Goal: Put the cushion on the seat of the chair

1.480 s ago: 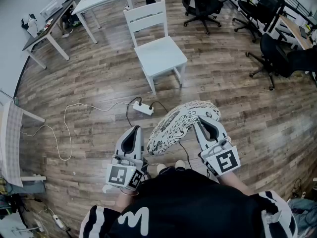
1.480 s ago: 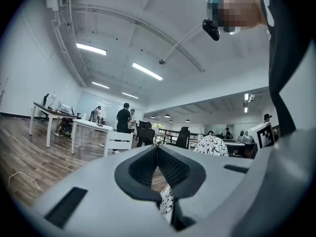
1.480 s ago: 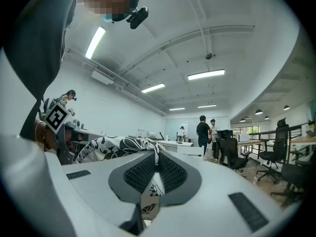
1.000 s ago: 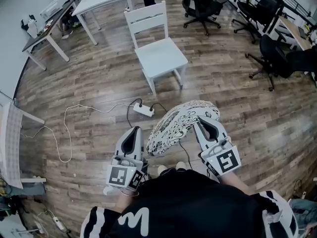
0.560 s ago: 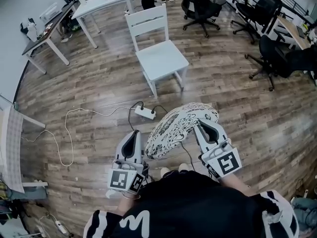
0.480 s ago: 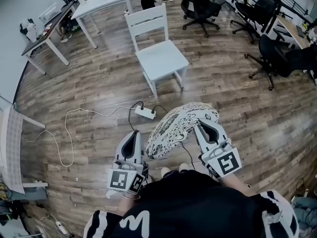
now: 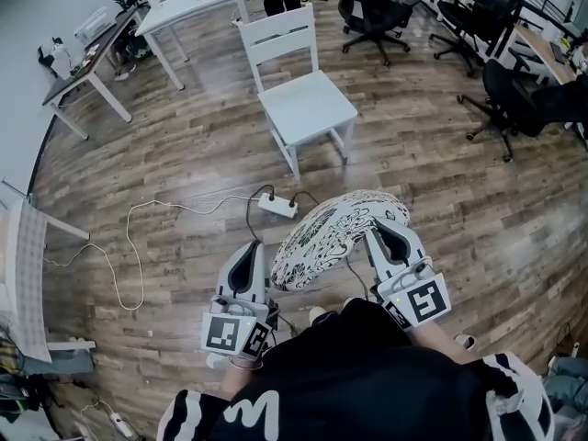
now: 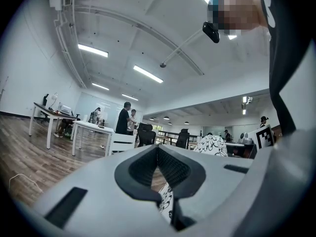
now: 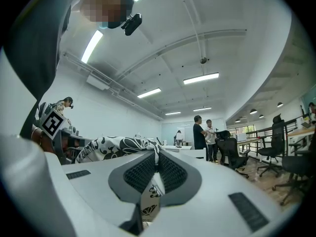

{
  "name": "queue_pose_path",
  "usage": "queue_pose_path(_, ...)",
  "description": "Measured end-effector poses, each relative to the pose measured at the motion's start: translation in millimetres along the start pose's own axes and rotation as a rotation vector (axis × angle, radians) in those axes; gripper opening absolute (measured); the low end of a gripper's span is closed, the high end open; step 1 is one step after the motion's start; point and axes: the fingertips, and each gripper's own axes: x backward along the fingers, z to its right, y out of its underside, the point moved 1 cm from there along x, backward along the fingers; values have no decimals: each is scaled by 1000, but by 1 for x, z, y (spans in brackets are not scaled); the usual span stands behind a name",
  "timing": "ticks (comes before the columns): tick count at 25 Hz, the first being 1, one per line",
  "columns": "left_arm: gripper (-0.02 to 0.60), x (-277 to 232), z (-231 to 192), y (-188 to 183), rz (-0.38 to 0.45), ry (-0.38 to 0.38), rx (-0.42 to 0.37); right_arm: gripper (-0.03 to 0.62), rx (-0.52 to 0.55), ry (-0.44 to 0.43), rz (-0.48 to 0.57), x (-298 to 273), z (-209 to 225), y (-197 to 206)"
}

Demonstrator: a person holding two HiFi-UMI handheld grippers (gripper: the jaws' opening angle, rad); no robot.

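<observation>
Holding the cushion (image 7: 335, 237) up off the floor, well short of the chair (image 7: 308, 108), and here's my worry: both grips are only pinches of fabric at its edges. My left gripper (image 7: 254, 246) is clamped tight on the patterned cover at the corner farthest from the chair. My right gripper (image 7: 377, 232) is clamped just as tight on the opposite edge, and the cushion's bulk is slung between them, bulging toward the chair. If one pinch slides off, that side drops and the whole thing swings down. Next hazard: the power strip (image 7: 277, 206) and its cable (image 7: 138, 246) lie on the floor between me and the chair, easy to catch a foot on. And the seat (image 7: 310, 104) sits angled to me, backrest on the far side, so a careless drop could leave the cushion hanging over the chair's near edge.
</observation>
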Motion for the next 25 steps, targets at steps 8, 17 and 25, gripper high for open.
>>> queue_pose_path(8, 7, 2, -7, 6, -16, 14, 31, 31, -15, 36, -23, 5, -4, 0)
queue_pose_path(17, 6, -6, -14, 11, -19, 17, 42, 31, -34, 43, -38, -5, 0, 12)
queue_pose_path(25, 6, -42, -31, 8, -19, -1, 38, 31, -43, 24, -32, -39, 25, 16)
